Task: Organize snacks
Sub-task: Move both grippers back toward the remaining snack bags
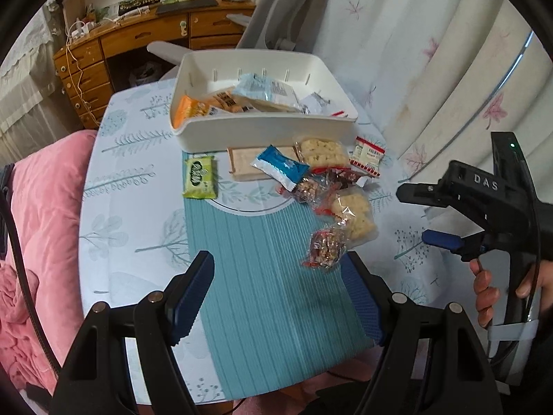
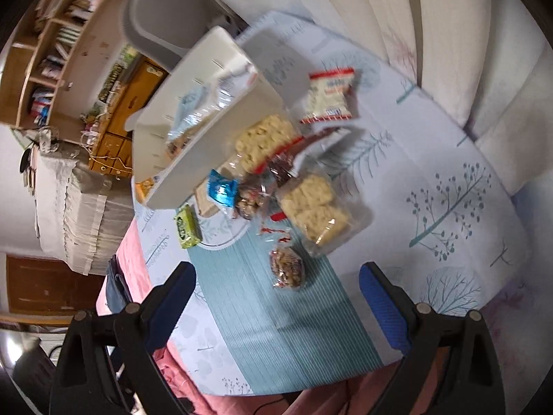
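Note:
A white bin [image 1: 262, 128] at the table's far side holds several snack packs; it also shows in the right wrist view [image 2: 207, 152]. Loose snacks lie in front of it: a green pack [image 1: 201, 177] [image 2: 187, 227], a blue pack [image 1: 281, 166] [image 2: 223, 190], rice-cracker packs [image 1: 323, 152] [image 1: 354, 218] [image 2: 316, 207], a red-and-white pack [image 1: 368, 155] [image 2: 330, 95] and nut bars [image 1: 325, 247] [image 2: 287, 267]. My left gripper [image 1: 276, 294] is open and empty, near the closest nut bar. My right gripper [image 2: 276, 297] is open and empty above the table; it also shows in the left wrist view [image 1: 425, 214].
A round table with a tree-print cloth [image 1: 138, 173] carries a teal striped mat [image 1: 262, 276]. A pink blanket [image 1: 38, 228] lies at the left. Curtains [image 1: 432, 52] hang at the right. A grey chair [image 1: 276, 17] and a wooden desk [image 1: 138, 34] stand behind.

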Demonstrator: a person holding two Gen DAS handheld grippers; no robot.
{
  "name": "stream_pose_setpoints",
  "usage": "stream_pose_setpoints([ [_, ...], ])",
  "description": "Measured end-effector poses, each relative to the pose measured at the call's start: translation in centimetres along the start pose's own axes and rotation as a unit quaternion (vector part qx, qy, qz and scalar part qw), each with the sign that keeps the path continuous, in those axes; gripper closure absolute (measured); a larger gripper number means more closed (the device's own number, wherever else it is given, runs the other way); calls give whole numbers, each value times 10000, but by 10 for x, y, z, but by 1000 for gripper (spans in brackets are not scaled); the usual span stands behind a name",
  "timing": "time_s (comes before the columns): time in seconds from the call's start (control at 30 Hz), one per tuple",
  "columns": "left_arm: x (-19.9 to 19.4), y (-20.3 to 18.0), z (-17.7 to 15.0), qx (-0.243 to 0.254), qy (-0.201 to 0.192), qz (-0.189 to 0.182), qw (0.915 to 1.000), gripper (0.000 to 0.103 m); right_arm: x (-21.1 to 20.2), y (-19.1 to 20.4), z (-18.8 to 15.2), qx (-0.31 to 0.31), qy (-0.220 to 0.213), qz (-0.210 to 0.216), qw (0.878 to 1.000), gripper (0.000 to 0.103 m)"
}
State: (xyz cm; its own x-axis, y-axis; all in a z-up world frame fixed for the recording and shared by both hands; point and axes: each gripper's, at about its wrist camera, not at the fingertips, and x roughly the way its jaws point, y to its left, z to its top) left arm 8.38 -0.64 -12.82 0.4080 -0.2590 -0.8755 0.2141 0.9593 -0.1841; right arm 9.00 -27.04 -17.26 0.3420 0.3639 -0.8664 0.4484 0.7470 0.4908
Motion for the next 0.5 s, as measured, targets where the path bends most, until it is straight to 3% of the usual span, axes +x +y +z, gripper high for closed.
stream_pose_setpoints([
  [0.27,43,-28,3,-274,170,216,9992,28,43,-30,32,475,929,-50,9945,7],
  [0.5,87,-45,4,-510,465,309,9971,28,78,-41,53,540,1592,-139,9857,7],
])
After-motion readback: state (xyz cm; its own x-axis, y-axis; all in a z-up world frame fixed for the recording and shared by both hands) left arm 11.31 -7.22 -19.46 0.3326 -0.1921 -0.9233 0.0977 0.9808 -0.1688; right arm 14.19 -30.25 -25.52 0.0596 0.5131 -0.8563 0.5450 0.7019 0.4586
